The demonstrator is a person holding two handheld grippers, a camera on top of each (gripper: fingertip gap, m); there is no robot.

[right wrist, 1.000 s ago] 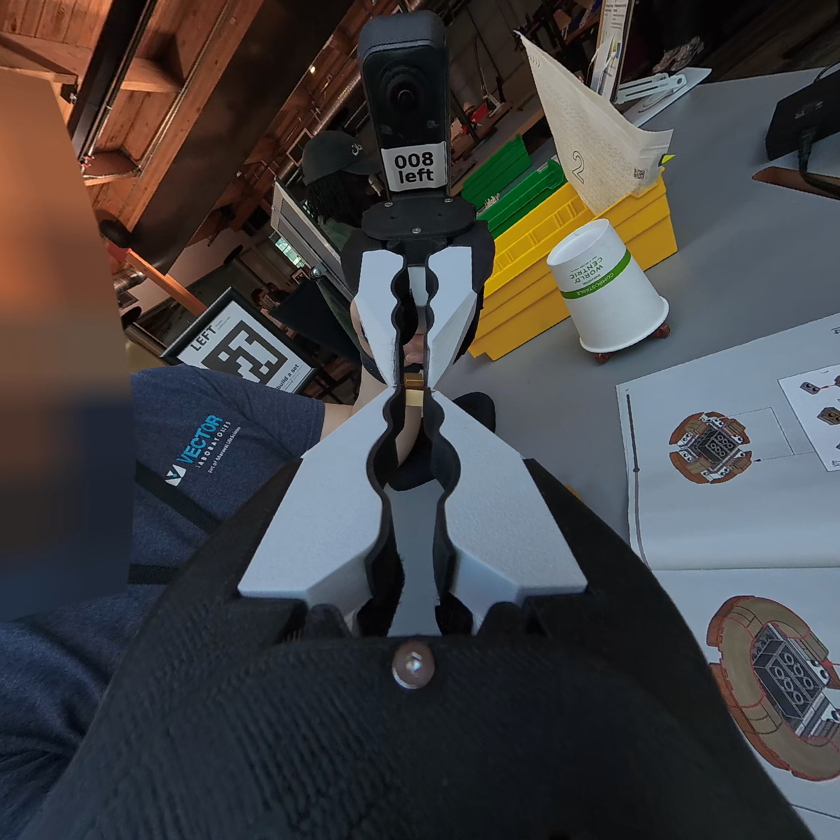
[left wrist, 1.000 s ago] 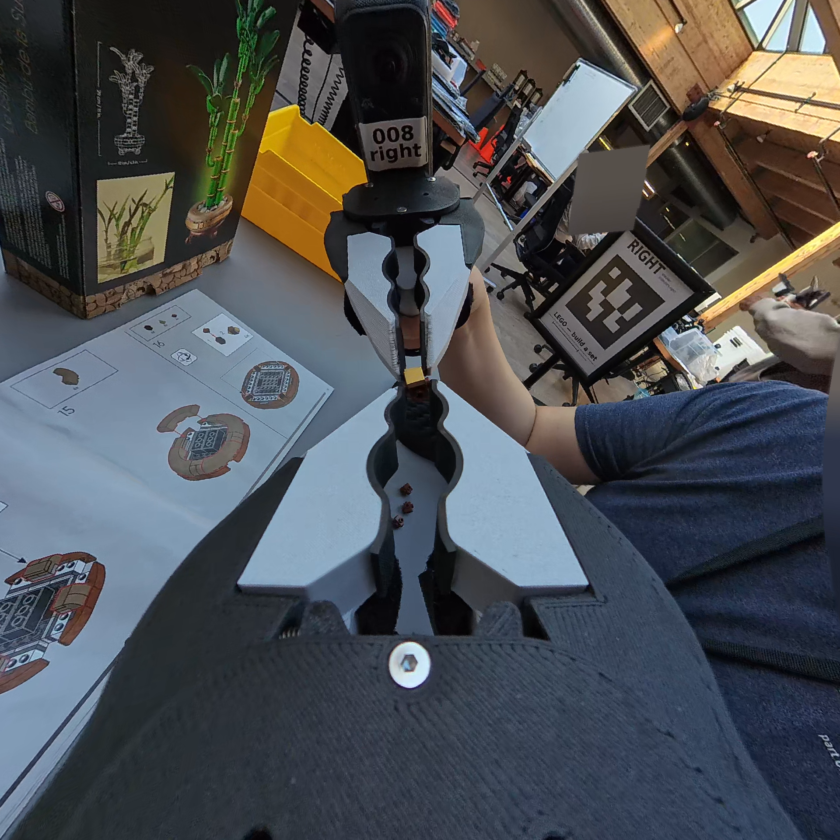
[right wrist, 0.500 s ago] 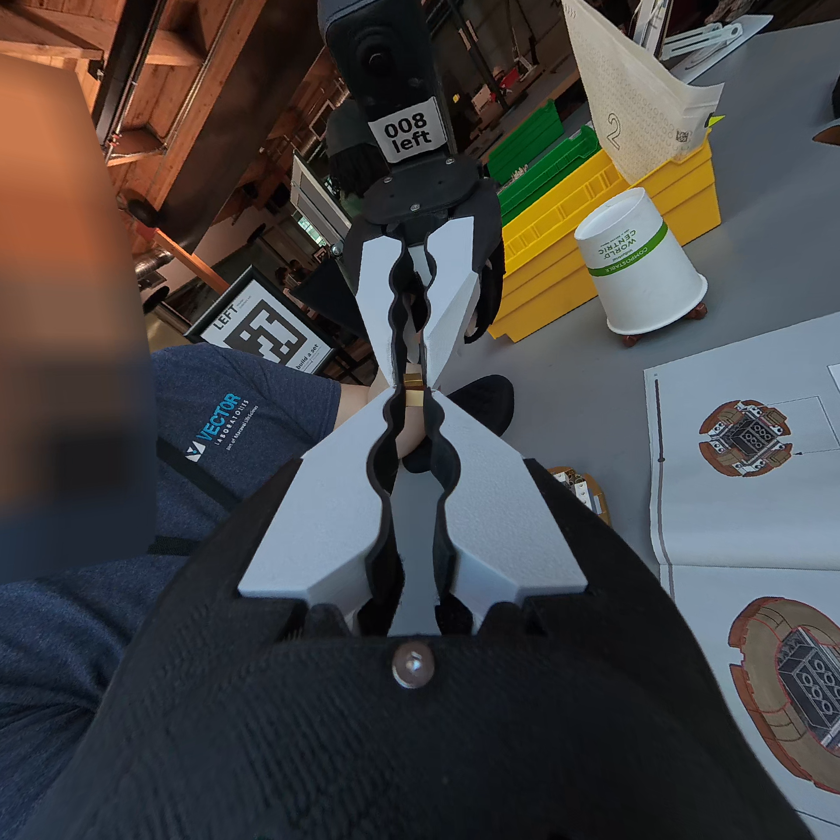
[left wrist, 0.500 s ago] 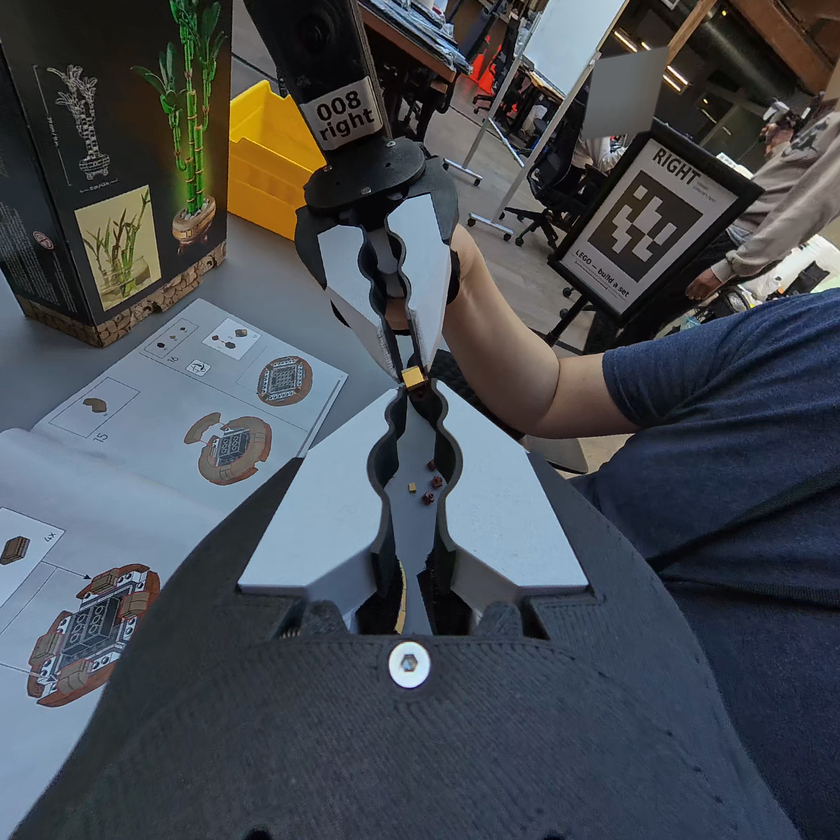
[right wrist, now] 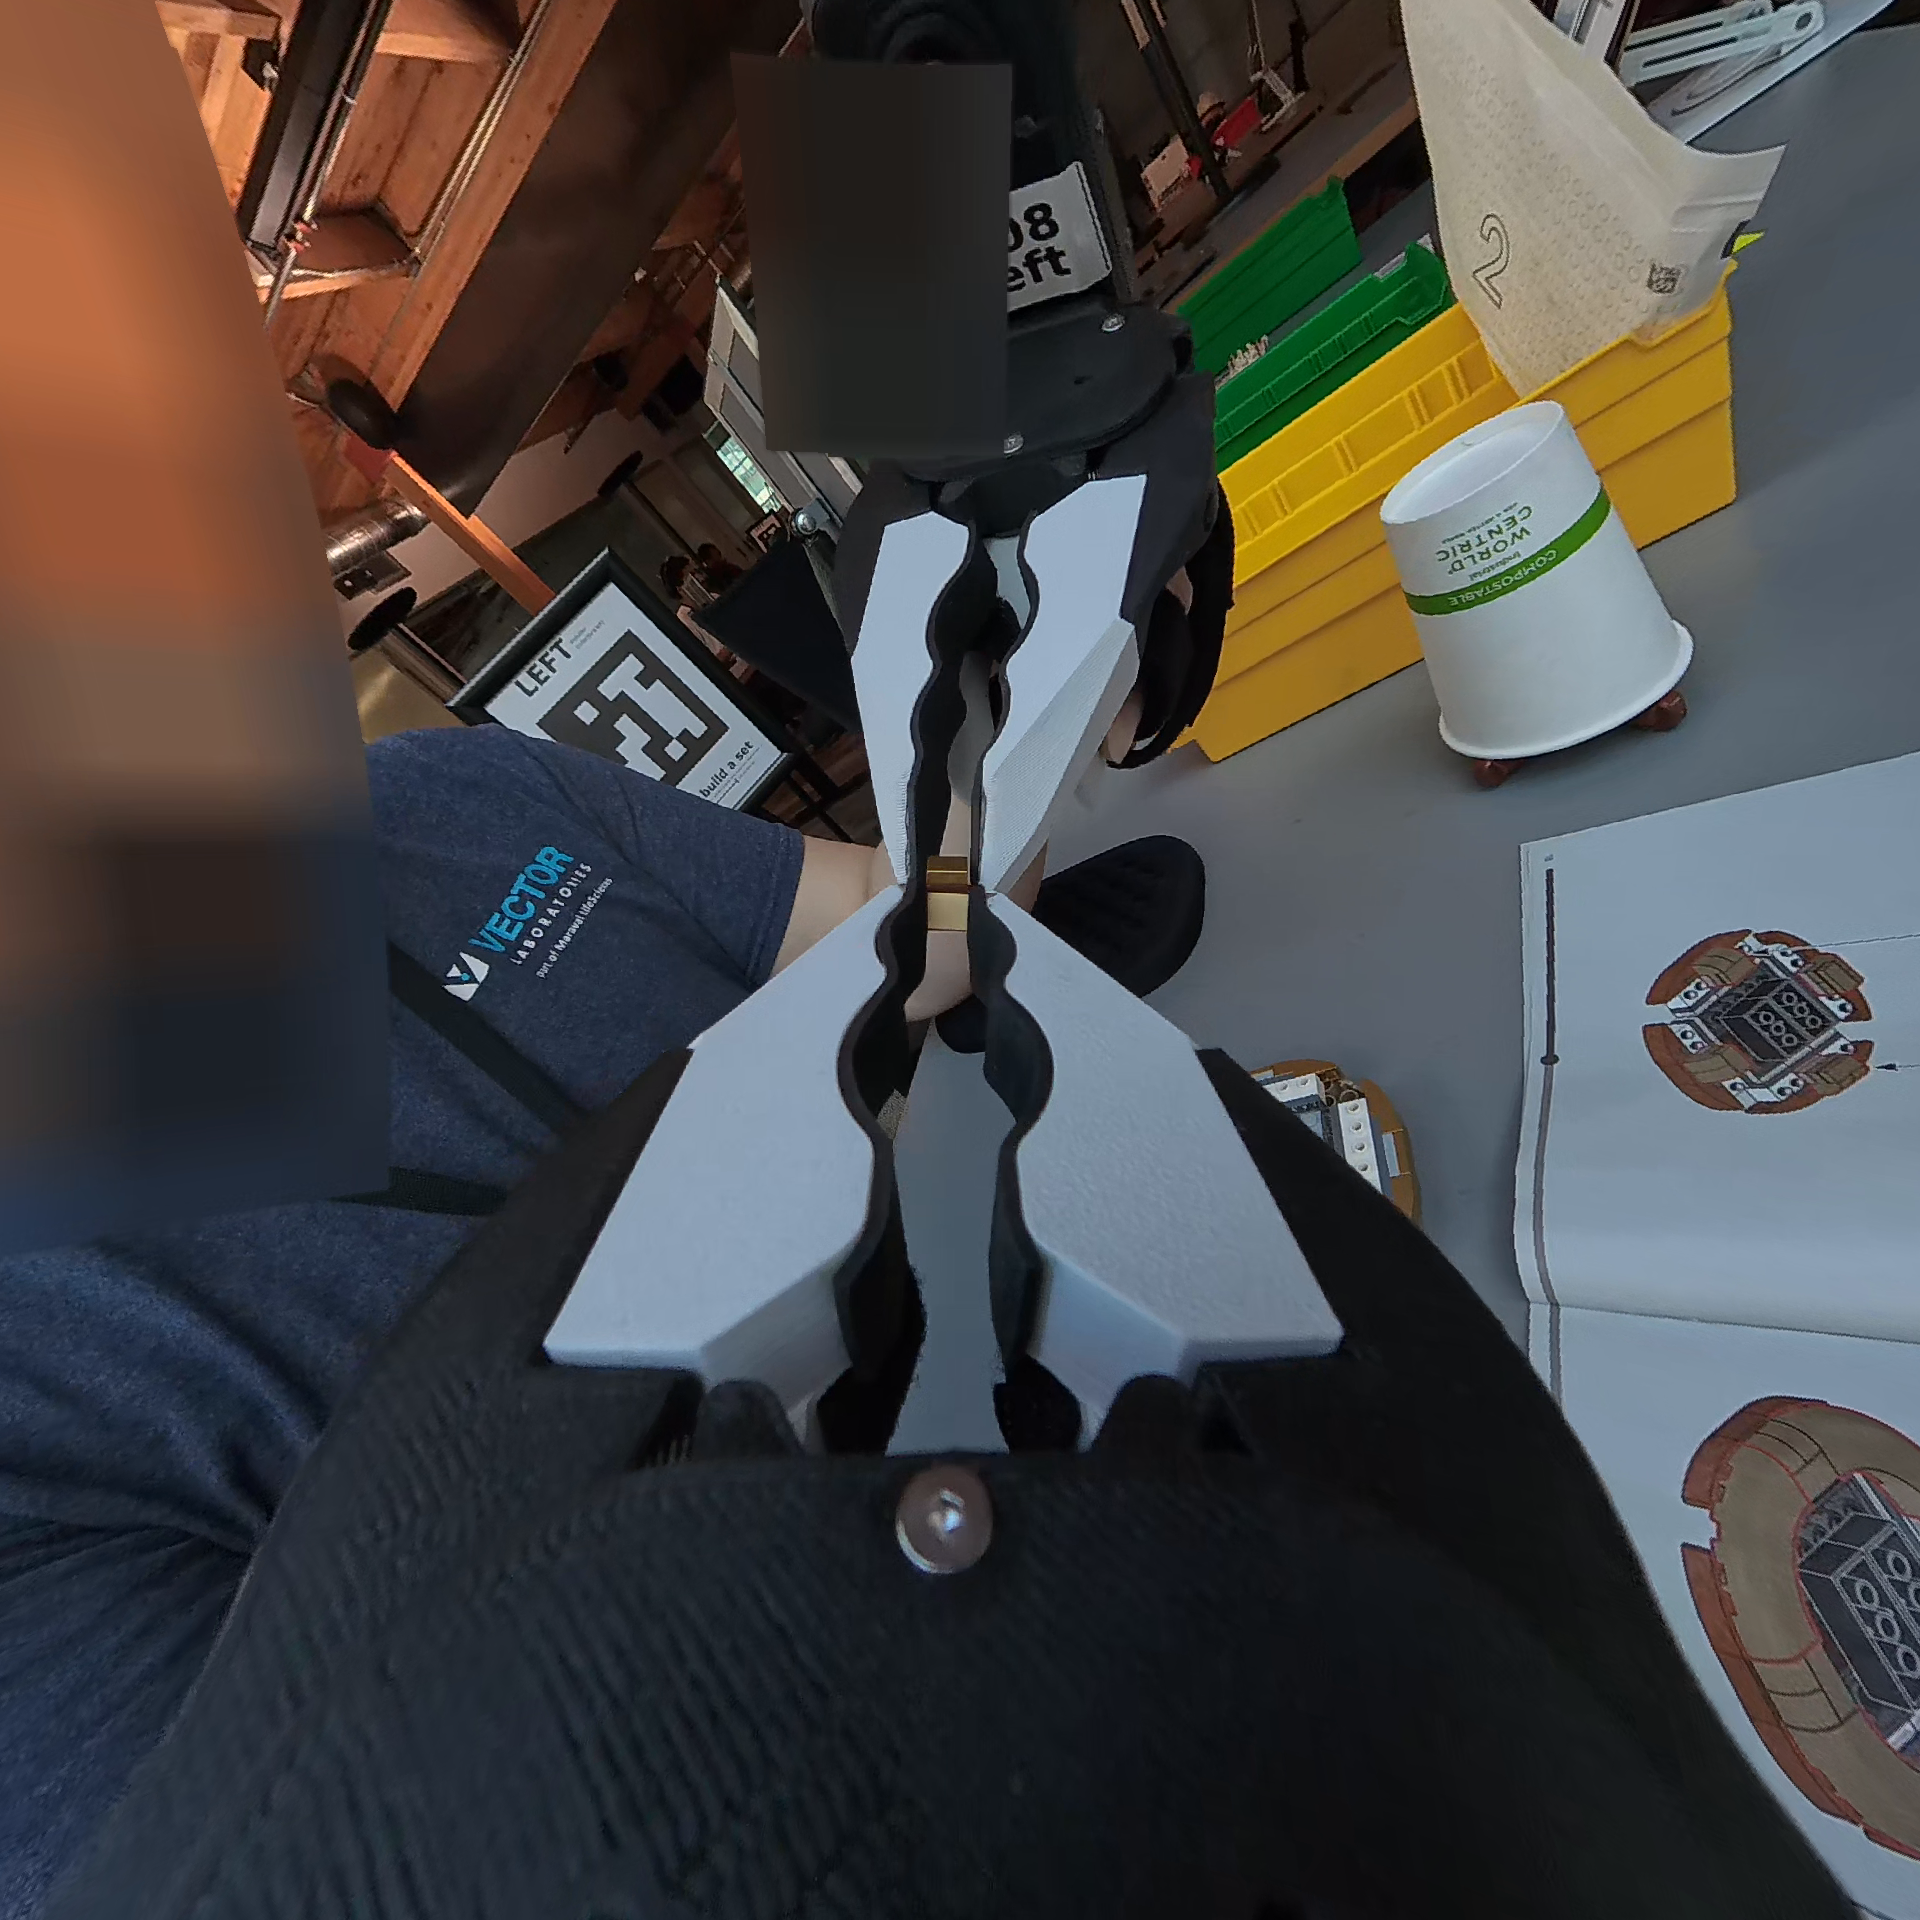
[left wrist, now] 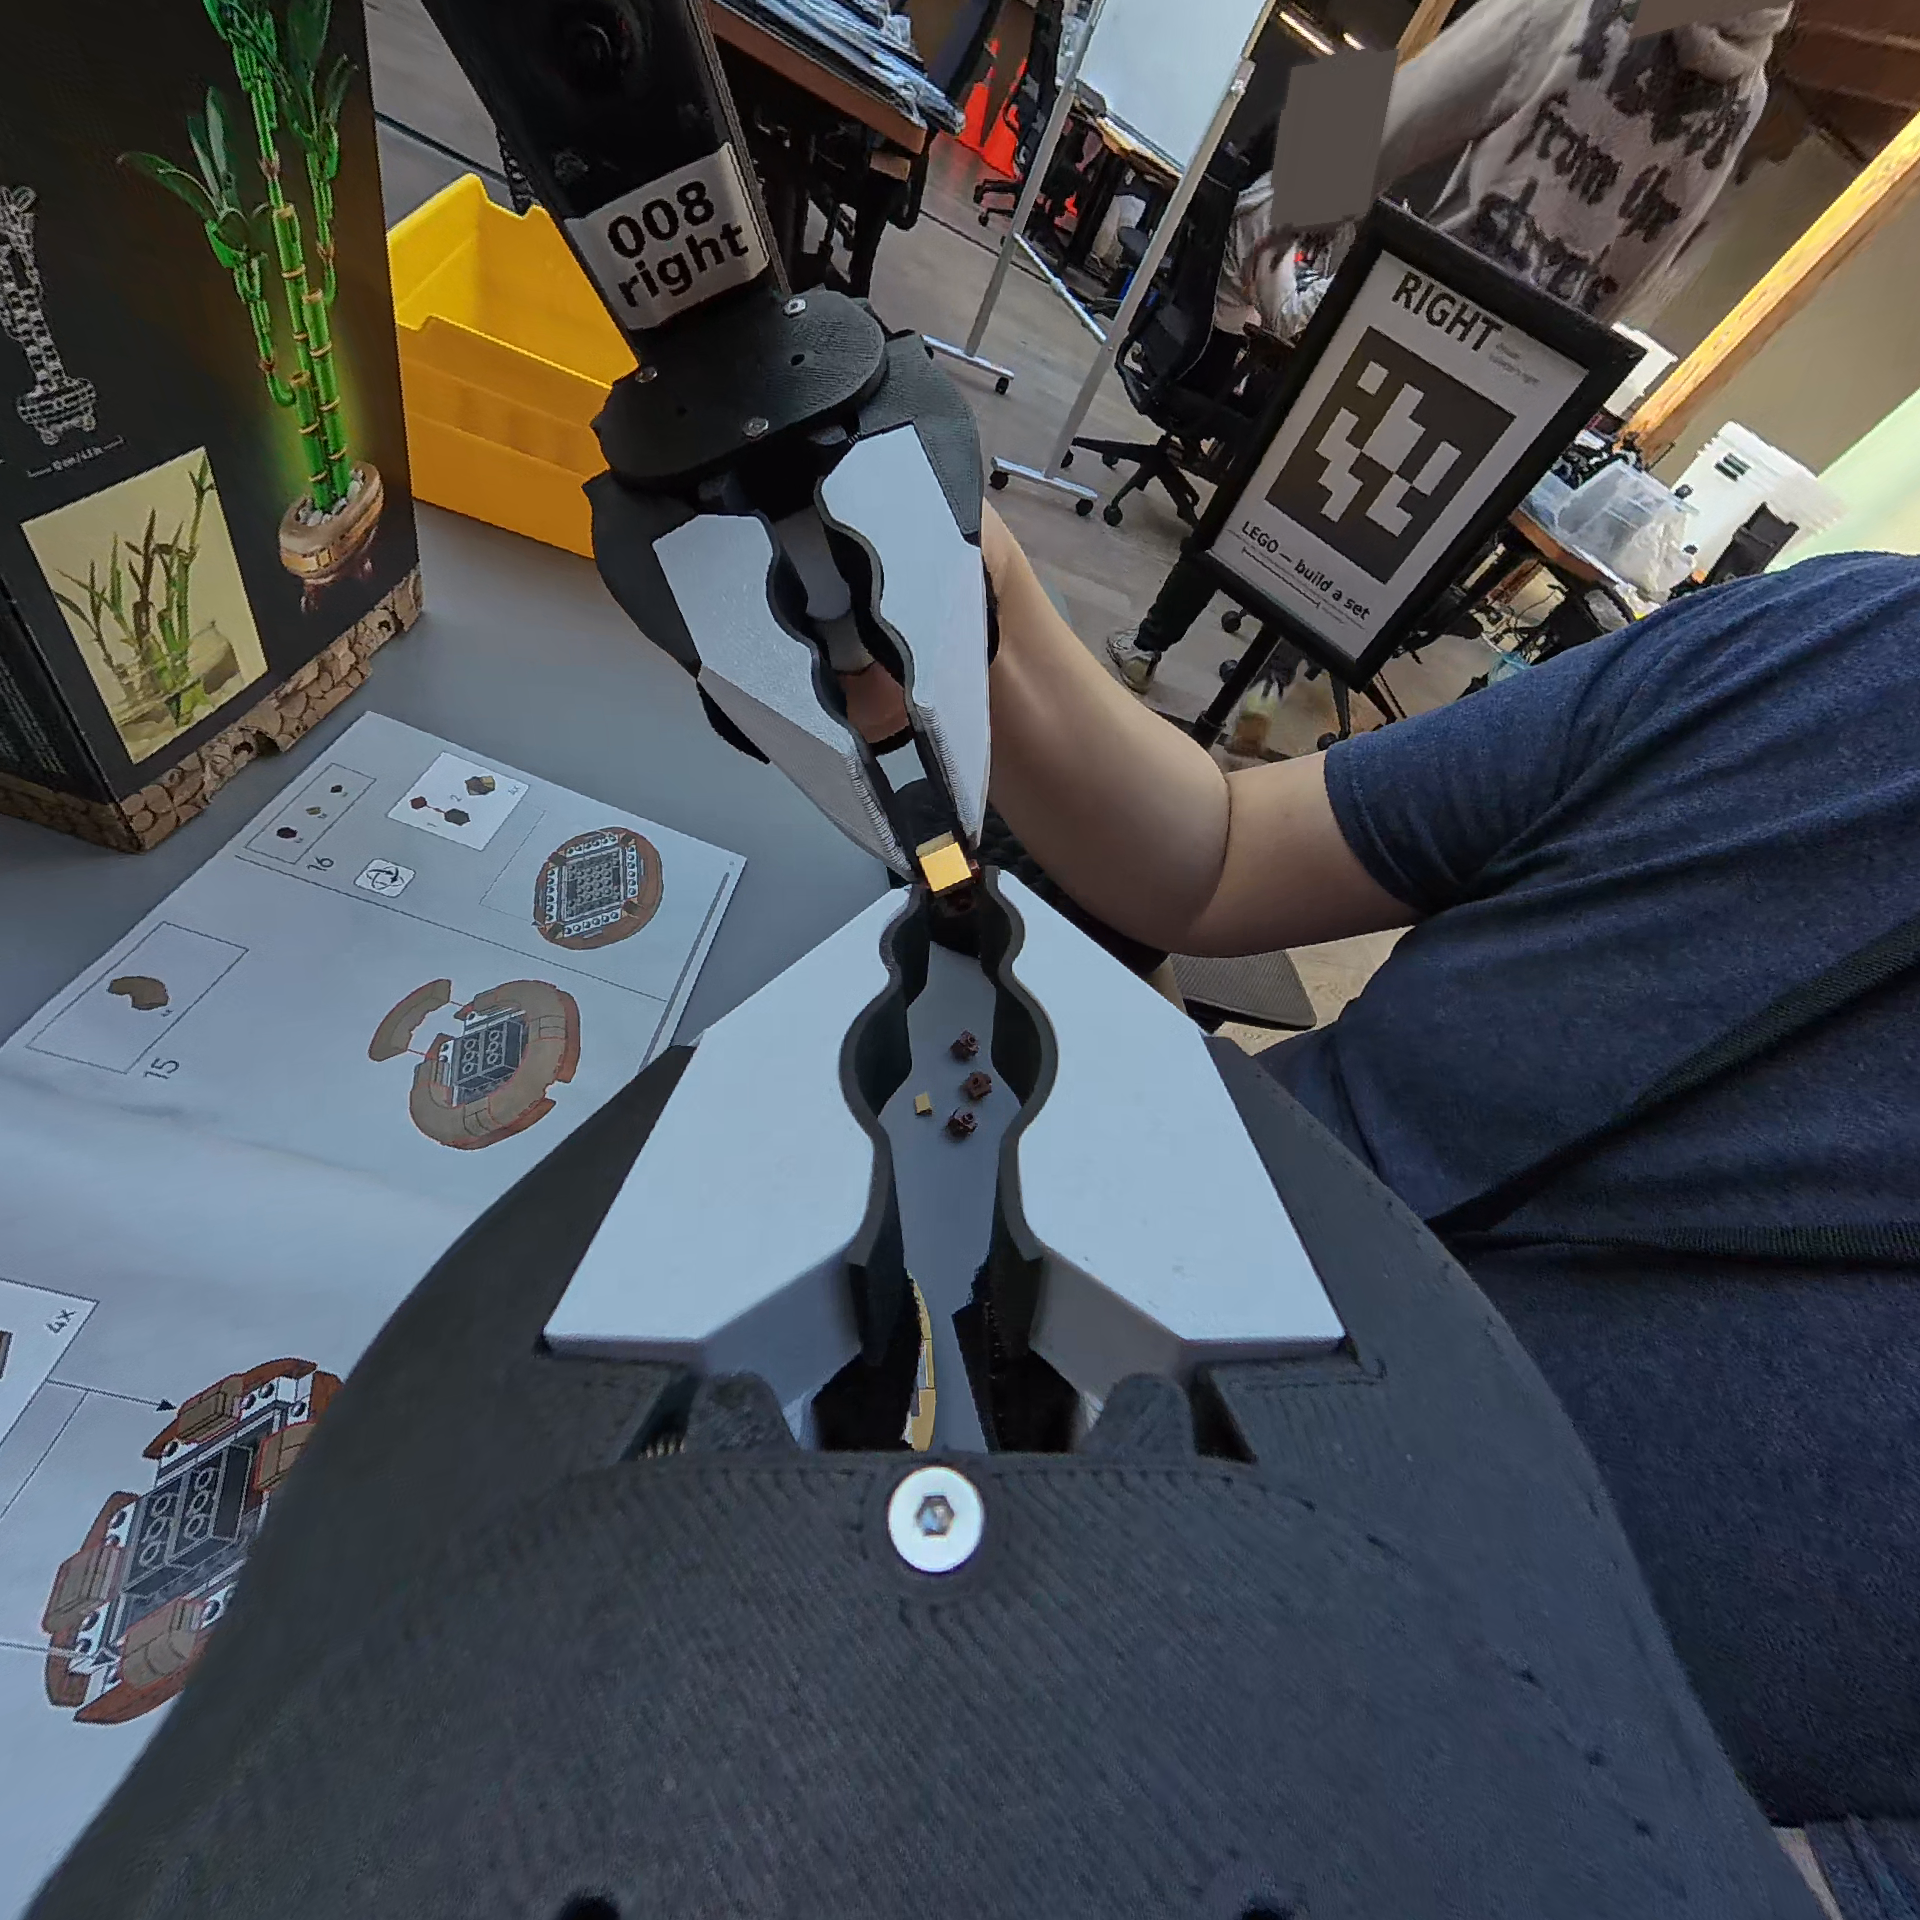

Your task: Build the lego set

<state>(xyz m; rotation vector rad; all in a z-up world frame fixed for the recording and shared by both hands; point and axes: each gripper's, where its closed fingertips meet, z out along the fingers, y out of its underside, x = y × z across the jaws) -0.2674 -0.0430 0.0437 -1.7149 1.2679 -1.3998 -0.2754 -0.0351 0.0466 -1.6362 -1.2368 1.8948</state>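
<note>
Left wrist view: left gripper (left wrist: 951,902) and right gripper (left wrist: 940,862) meet tip to tip in the air above the grey table (left wrist: 540,665).
Left claw: pressed together on a small dark brown piece (left wrist: 954,906).
Right claw: pinching a gold lego piece (left wrist: 943,864), which touches the brown piece.
Loose parts: three brown studs (left wrist: 968,1083) on the table below, seen between the fingers.
Edges: instruction booklet (left wrist: 343,997) lies open just left; set box (left wrist: 187,395) and yellow bin (left wrist: 488,384) stand farther back.

Right wrist view: right gripper (right wrist: 948,914) closed on the gold lego piece (right wrist: 945,899), tip against the left gripper (right wrist: 951,857).
Open room: bare grey table (right wrist: 1351,883) to the right.
Near edge: partly built round base (right wrist: 1340,1127) just beside the right finger; booklet (right wrist: 1714,1039) beyond; upturned paper cup (right wrist: 1527,582) and bins well apart.
</note>
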